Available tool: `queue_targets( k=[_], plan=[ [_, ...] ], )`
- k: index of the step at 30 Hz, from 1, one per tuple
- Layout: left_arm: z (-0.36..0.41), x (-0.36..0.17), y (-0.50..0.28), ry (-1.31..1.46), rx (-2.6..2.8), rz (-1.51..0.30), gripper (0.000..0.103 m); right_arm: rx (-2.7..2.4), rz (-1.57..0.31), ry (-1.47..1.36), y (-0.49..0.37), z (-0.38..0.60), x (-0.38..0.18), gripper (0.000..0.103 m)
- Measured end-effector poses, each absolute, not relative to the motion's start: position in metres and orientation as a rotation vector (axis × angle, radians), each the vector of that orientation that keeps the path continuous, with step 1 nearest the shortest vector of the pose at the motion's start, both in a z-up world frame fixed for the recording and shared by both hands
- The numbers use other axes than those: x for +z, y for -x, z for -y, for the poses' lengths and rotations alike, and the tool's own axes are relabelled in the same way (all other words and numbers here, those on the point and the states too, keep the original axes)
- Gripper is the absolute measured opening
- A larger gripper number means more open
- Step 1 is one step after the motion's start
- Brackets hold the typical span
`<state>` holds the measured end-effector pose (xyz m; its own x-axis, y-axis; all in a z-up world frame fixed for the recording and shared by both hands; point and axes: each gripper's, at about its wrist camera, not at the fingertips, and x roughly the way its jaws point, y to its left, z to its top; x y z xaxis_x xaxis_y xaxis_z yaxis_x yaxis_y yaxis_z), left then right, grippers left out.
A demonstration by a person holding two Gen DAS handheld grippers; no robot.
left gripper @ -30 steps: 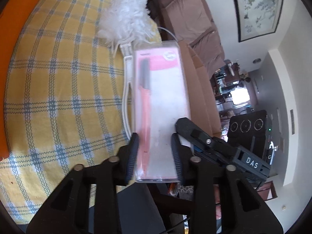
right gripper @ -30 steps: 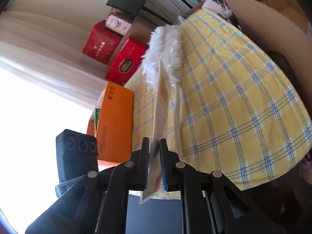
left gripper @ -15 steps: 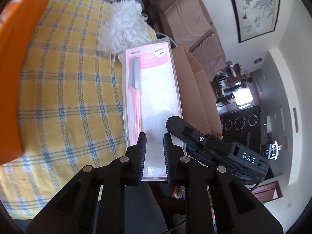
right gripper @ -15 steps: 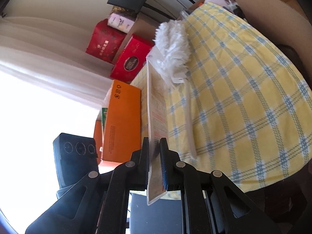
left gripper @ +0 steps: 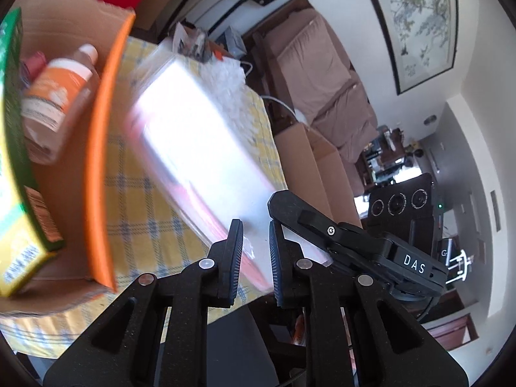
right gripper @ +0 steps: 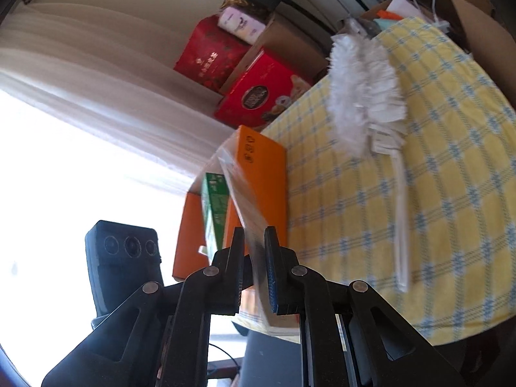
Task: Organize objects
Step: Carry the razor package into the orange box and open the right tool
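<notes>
A flat clear-and-pink razor package (left gripper: 200,148) is held in the air above the yellow checked table, blurred by motion. My right gripper (right gripper: 253,258) is shut on its lower edge, with the package (right gripper: 238,190) seen edge-on. My left gripper (left gripper: 254,242) stands nearly shut just in front of the package's near end; whether its pads touch the package I cannot tell. The package tilts toward the orange cardboard box (left gripper: 100,148), which holds an orange-labelled bottle (left gripper: 54,93) and a green and yellow carton (left gripper: 19,193). The box also shows in the right wrist view (right gripper: 261,177).
A white fluffy duster (right gripper: 364,90) with a long white handle lies on the yellow checked cloth (right gripper: 451,161). Red gift boxes (right gripper: 258,96) stand behind the table. A brown cardboard box (left gripper: 309,161) and a brown sofa (left gripper: 316,74) are beyond the table's far side.
Both grippers and the package have swung left toward the orange box, whose inside has come into view. The left gripper closed from wide open to a narrow gap one second ago.
</notes>
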<state>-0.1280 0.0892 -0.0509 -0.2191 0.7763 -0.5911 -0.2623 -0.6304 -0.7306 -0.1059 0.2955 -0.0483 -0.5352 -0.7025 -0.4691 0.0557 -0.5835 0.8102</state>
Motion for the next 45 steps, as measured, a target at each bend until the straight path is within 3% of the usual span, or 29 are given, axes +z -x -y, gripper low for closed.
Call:
queue_targets(
  k=[26,38,41,45],
  plan=[
    [-0.035,0.017,0.159,1.193,2.077,0.668,0.004,-2.136,1.053,-0.997,0.157,-0.233,0.006,0.011],
    [0.027,-0.019,0.177,1.285,2.152,0.767,0.004,-2.018,1.052,-1.11,0.193,-0.169,-0.036,0.011],
    [0.037,-0.033,0.181,1.331,2.155,0.763,0.007,-2.021,1.021,-1.155,0.199,-0.156,-0.047,0.013],
    [0.049,-0.042,0.177,1.352,2.169,0.764,0.022,-2.09,0.942,-1.178,0.197,-0.153,-0.051,0.021]
  ],
)
